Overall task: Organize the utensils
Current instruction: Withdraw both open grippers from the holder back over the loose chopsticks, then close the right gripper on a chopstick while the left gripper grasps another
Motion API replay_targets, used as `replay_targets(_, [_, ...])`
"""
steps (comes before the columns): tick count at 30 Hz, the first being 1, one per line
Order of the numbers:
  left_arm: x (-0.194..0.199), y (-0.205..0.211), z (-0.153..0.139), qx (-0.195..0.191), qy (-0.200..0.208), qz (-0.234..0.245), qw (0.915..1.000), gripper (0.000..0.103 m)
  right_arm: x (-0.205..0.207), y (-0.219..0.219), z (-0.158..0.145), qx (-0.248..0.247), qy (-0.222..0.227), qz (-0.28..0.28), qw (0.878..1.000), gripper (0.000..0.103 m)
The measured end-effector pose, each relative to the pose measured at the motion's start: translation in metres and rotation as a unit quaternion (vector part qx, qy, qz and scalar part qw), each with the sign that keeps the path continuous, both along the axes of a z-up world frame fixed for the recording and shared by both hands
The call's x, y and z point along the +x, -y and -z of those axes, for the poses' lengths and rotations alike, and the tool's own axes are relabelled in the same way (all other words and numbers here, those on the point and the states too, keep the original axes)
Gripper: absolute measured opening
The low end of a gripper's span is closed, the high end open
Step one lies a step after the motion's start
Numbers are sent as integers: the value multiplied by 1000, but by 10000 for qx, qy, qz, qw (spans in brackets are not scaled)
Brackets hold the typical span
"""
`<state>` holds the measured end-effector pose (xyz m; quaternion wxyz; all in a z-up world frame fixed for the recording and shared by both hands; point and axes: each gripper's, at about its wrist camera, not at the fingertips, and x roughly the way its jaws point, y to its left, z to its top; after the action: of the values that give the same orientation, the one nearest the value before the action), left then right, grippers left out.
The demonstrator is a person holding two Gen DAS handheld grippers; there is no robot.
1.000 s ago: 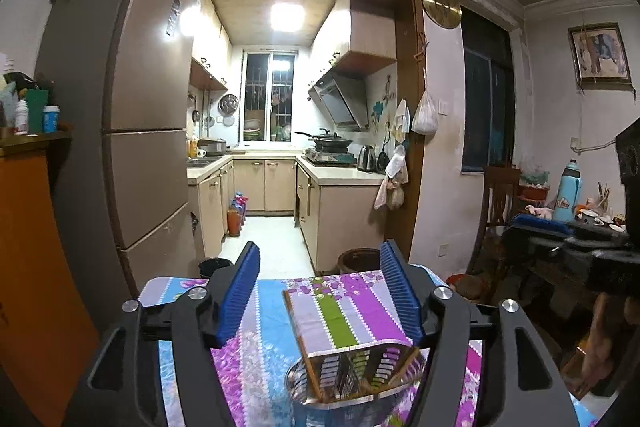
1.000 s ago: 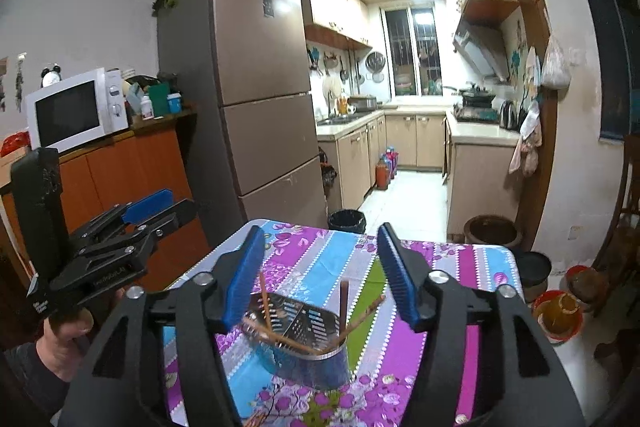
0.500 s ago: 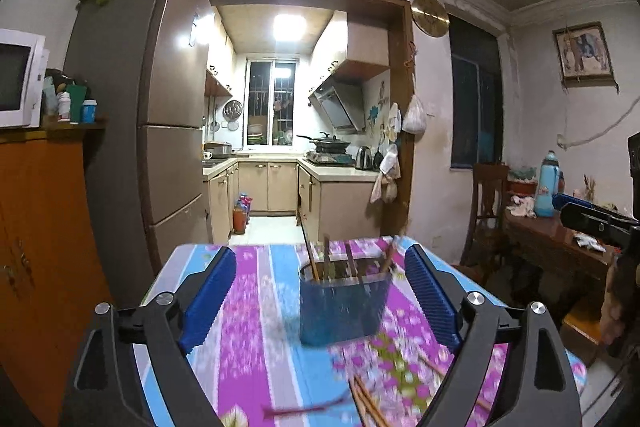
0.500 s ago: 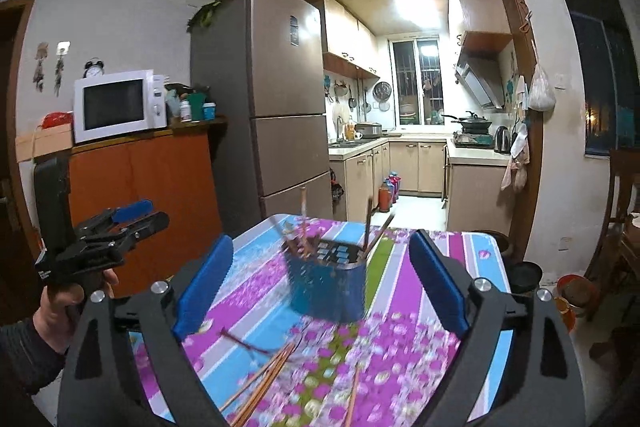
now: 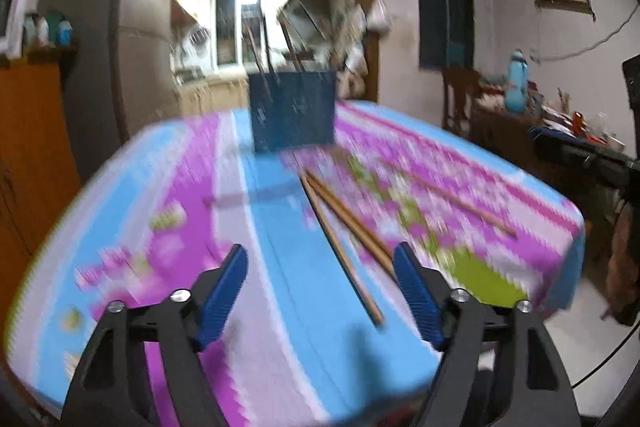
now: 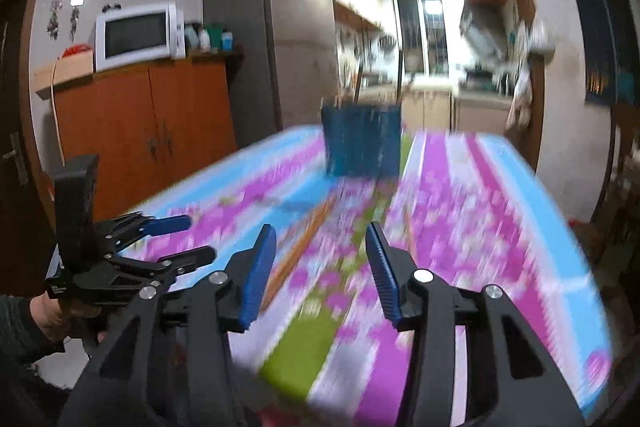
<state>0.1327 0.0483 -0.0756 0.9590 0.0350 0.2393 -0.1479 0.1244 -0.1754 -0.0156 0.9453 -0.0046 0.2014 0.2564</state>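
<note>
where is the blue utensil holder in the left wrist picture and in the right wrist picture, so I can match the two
Left wrist view: the blue utensil holder stands upper centre, at the far end of the table, chopsticks sticking up from it.
Right wrist view: the blue utensil holder is at centre, slightly above the middle, blurred, on the table's far part.
Shared landmark: the fridge, left of the holder in both.

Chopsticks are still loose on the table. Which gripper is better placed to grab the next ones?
Left, probably. The left gripper is open with a chopstick pair lying between its fingers. The right gripper is open too, but its view is too blurred to judge.
</note>
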Motion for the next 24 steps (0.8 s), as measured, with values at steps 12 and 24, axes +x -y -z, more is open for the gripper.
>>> replay_targets(12, [0,18,32,367,-126,168,9991,52,-14,-13,47,-169,-304,-72,9994,34])
replay_targets(24, [5,10,32,428,-106,-54,9990,46,-11,-52,64,-393,-413,-418,9975,27])
